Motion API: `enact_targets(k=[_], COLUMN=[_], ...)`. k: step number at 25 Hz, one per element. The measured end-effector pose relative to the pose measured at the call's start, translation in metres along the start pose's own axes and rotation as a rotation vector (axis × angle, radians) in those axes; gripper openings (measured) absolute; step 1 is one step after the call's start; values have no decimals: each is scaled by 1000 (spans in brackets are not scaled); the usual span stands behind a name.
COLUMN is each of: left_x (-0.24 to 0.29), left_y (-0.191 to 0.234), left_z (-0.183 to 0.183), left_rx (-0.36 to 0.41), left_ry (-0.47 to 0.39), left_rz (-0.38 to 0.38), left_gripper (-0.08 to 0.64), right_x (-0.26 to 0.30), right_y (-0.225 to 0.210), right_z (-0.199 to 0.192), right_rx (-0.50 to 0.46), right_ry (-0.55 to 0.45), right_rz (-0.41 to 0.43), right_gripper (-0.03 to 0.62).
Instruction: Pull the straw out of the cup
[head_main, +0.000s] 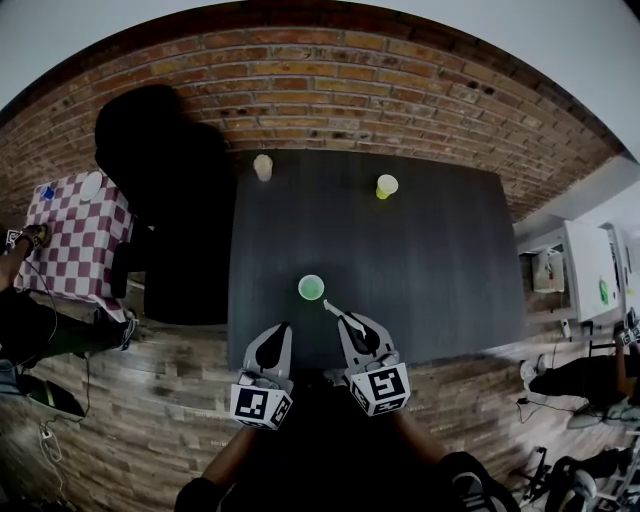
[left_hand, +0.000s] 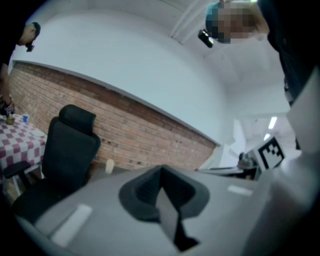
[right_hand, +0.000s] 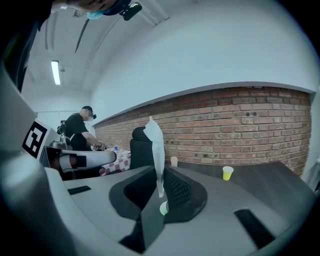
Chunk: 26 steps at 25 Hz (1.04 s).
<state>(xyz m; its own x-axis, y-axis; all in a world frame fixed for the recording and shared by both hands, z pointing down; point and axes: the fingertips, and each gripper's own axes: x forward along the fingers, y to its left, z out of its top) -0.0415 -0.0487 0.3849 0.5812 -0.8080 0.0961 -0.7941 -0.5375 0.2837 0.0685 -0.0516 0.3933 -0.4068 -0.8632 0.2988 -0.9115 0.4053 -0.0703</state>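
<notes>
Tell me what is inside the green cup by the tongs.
The green cup shows only its green inside. The white straw is out of it, clamped in the right tongs alongside. Whether it holds liquid is too small to tell.

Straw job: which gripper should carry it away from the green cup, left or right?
Right. The right gripper is shut on the straw beside the green cup; the left gripper is shut and empty.

Cup at six o'clock (head_main: 311, 287): we see pale green.
Straw (head_main: 332, 306): white.
Cup at one o'clock (head_main: 386, 186): yellow.
Cup at eleven o'clock (head_main: 262, 167): cream.
Table (head_main: 440, 260): we read it as dark charcoal.
Wall (head_main: 330, 85): red-brown brick courses.
Cloth at nine o'clock (head_main: 75, 235): red-and-white checks.
Chair (head_main: 160, 160): black.
</notes>
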Motion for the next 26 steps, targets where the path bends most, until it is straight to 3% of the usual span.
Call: enact_targets(k=[26], left_x=[0], left_y=[-4], left_z=[0], left_rx=[-17], left_ry=[8], left_rz=[-31], left_gripper=[5], right_x=[3], right_y=[3], right_z=[-5], right_rx=[-24], right_ry=[29], right_rz=[-11], right_gripper=[41])
